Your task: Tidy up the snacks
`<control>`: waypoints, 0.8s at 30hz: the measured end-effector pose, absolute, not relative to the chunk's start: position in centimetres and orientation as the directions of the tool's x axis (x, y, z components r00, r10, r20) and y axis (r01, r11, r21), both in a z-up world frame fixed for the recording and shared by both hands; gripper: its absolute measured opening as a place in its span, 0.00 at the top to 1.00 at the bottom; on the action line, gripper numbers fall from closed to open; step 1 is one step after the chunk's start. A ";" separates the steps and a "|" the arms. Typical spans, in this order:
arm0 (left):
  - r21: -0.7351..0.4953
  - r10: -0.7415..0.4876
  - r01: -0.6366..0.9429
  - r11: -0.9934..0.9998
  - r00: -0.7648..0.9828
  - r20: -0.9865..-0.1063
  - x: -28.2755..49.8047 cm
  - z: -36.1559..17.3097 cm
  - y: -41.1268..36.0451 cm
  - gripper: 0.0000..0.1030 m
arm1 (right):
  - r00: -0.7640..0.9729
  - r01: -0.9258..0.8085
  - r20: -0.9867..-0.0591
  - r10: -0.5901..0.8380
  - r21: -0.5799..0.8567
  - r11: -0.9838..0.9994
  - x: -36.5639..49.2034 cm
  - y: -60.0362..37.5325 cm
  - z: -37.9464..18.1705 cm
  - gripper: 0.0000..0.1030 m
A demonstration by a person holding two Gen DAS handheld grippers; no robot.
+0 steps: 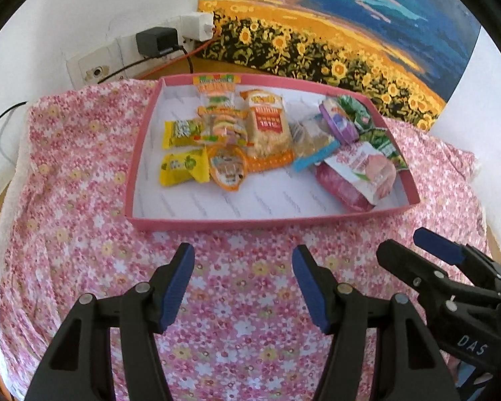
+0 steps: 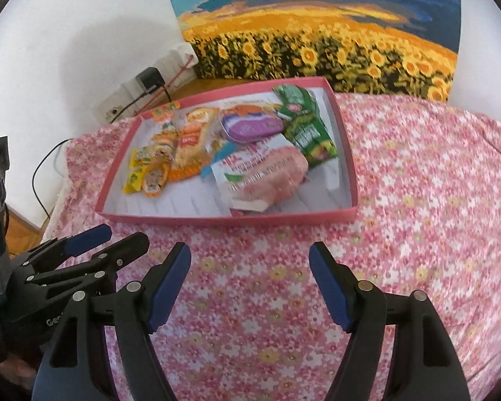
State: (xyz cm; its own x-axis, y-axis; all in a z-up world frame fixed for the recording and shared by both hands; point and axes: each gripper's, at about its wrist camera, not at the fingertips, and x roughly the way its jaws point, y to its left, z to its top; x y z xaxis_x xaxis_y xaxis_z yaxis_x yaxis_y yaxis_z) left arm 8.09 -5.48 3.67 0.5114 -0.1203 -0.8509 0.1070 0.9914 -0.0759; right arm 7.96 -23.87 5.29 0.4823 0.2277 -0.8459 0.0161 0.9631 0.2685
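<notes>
While both grippers hover low in the frame over the floral cloth, the snacks sit in the tray at mid-frame.

Left gripper: jaws spread wide, grasping nothing, bottom centre of its own view.
Right gripper: jaws released and empty, bottom centre of its view; it shows at the lower right of the left view.
Pink tray: shallow, white-lined, centre of frame on the pink floral cloth.
Snacks: two yellow packets at the tray's left, an orange bag in the middle, a purple packet and a green bag toward the right, a pink-and-white bag nearest the front.
Sunflower painting: upper right, behind the tray.
Wall sockets with black adapter: upper left.
</notes>
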 end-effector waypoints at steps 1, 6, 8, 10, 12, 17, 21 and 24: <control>-0.075 -0.118 0.104 0.992 0.506 -0.854 8.1 3.5 -5.5 0.38 | 0.479 0.021 -0.849 0.225 0.267 0.964 8.0 -23.9 5.2 0.27; -0.075 -0.106 0.084 0.994 0.479 -0.871 8.6 2.4 -5.3 0.38 | 0.451 0.058 -0.867 0.211 0.265 0.962 8.2 -24.2 4.3 0.27; -0.069 -0.098 0.078 0.995 0.468 -0.878 8.8 2.0 -5.3 0.38 | 0.444 0.069 -0.871 0.210 0.267 0.961 8.2 -24.4 4.0 0.27; -0.066 -0.092 0.071 0.995 0.460 -0.883 9.0 1.6 -5.1 0.38 | 0.433 0.076 -0.878 0.204 0.261 0.962 8.4 -24.4 3.7 0.27; -0.063 -0.088 0.069 0.996 0.455 -0.886 9.1 1.3 -5.1 0.38 | 0.416 0.082 -0.887 0.198 0.253 0.964 8.5 -24.3 3.2 0.27; -0.053 -0.081 0.075 0.996 0.452 -0.888 9.3 1.0 -5.3 0.38 | 0.381 0.088 -0.906 0.185 0.234 0.968 8.9 -24.0 2.0 0.27; -0.045 -0.073 0.072 0.996 0.455 -0.887 9.4 0.9 -5.4 0.36 | 0.373 0.078 -0.913 0.167 0.210 0.974 9.1 -23.7 1.7 0.27; -0.042 -0.071 0.074 0.996 0.456 -0.887 9.4 0.8 -5.5 0.36 | 0.372 0.076 -0.915 0.154 0.195 0.978 9.3 -23.4 1.5 0.27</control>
State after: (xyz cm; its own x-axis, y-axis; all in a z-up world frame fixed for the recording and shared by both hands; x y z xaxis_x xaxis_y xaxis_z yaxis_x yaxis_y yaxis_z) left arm 9.42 -5.48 0.80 0.4561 -0.0712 -0.8871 0.0735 0.9964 -0.0422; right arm 9.30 -23.41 1.54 0.3718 0.1538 -0.9155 0.0761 0.9778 0.1952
